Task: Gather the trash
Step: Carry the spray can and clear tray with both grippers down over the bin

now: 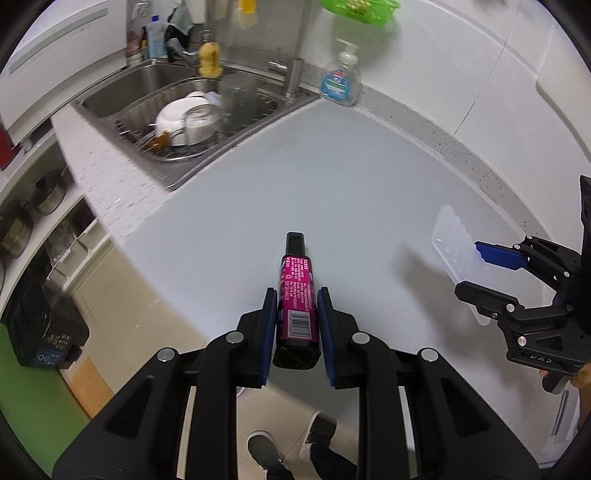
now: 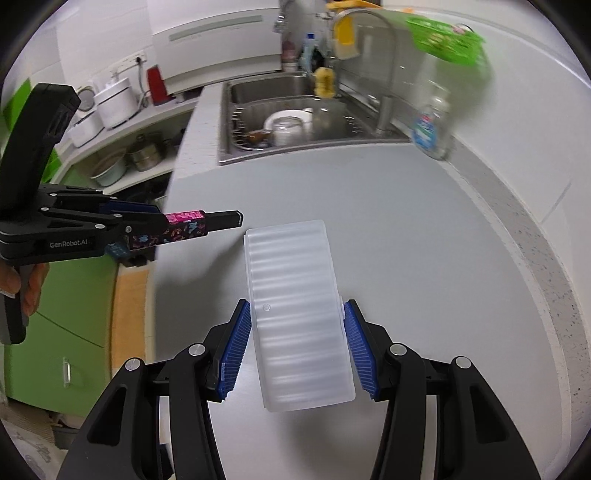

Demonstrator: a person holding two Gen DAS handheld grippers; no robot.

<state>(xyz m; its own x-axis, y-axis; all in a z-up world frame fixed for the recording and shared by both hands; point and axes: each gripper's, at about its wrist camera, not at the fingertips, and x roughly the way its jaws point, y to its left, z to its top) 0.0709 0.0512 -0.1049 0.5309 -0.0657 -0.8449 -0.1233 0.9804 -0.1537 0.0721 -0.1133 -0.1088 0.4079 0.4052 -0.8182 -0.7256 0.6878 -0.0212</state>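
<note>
A slim black pack with a pink printed label (image 1: 297,280) sticks out forward between the blue pads of my left gripper (image 1: 297,295), which is shut on it above the counter's near edge. From the right wrist view the same pack (image 2: 184,221) pokes out sideways from the left gripper (image 2: 162,221) at the left. My right gripper (image 2: 295,306) is shut on a translucent ribbed plastic tray (image 2: 291,266), with a pad pressed on each long side. In the left wrist view that tray (image 1: 452,236) hangs in the right gripper (image 1: 467,266) at the right edge.
The pale grey counter (image 1: 295,177) lies below both grippers. A steel sink (image 1: 122,92) with a rack of dishes is at the back left. A soap pump bottle (image 1: 340,79) stands by the wall, under a green basket (image 1: 360,9). A person's shoes (image 1: 266,448) show on the floor.
</note>
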